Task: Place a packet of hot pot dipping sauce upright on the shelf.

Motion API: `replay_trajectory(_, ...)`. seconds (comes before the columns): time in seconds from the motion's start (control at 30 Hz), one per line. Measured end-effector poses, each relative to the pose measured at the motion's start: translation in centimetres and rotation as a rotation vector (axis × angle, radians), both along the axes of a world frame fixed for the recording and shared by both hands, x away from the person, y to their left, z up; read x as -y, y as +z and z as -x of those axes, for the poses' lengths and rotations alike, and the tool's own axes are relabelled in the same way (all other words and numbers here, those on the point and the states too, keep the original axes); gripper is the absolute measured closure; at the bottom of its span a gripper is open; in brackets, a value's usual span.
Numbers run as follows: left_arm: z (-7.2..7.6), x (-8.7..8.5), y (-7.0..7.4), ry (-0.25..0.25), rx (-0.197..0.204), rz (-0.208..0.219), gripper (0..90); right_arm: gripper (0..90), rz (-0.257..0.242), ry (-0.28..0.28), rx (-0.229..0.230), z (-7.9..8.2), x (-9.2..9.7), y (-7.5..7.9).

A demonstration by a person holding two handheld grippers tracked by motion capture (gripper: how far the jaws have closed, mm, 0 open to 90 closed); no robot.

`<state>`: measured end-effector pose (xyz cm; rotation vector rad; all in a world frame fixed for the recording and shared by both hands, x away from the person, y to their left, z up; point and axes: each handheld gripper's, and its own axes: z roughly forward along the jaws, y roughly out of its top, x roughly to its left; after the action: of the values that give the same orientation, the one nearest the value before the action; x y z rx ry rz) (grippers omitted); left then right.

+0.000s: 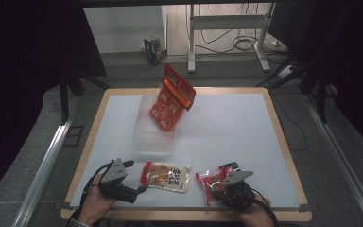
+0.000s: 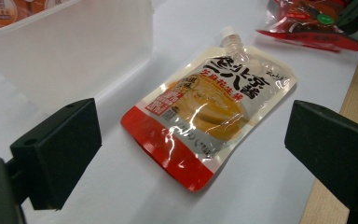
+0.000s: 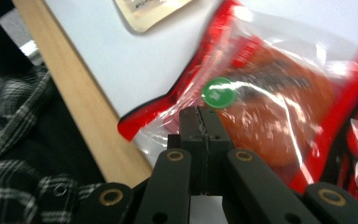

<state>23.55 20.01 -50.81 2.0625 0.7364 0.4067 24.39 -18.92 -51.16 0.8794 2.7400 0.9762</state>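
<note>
On the white table top (image 1: 227, 127), framed by a wooden edge, the left gripper (image 1: 133, 179) sits near the front-left corner with its jaws spread wide and empty — in the left gripper view they stand on either side of a spouted sauce pouch (image 2: 209, 119) without touching it. The pouch lies flat on the table between the two grippers, red band toward the left gripper, capped spout pointing away. The right gripper (image 3: 199, 122) is over at the front right, jaws pressed together; they lie on the near edge of a red snack bag (image 3: 270, 93) with a green round sticker, though whether any film is caught between them cannot be told. That bag rests on the table close to the front wooden rim. Farther back, near the middle of the table, a clear plastic bin (image 1: 153, 137) stands with an orange packet (image 1: 171, 98) propped up in it, tilted and rising above its rim.
</note>
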Motion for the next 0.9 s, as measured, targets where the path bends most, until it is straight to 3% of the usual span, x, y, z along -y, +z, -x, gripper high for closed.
replay_trajectory(0.07, 0.0, 0.2, 0.1, -0.006, -0.001, 0.002, 2.9, 88.9, 0.009, 0.003, 0.010, -0.1, -0.3, 0.0)
replay_trajectory(0.2, -0.1, 0.8, 0.3, -0.019, -0.019, 0.051, 3.6, 88.8, -0.011, -0.006, -0.011, -0.1, 0.0, 0.1)
replay_trajectory(0.43, -0.7, 3.1, 0.7, -0.089, -0.032, 0.099, 15.2, 82.0, -0.050, -0.015, 0.013, 0.0, 1.0, 1.1)
replay_trajectory(0.57, -1.1, 4.8, 0.8, -0.135, -0.038, 0.121, 25.0, 73.0, -0.044, -0.059, 0.058, -0.1, 2.1, 1.7)
replay_trajectory(0.9, -1.7, 9.0, 0.8, -0.230, -0.041, 0.107, 44.7, 48.0, -0.027, -0.134, 0.137, -0.8, 4.7, 2.6)
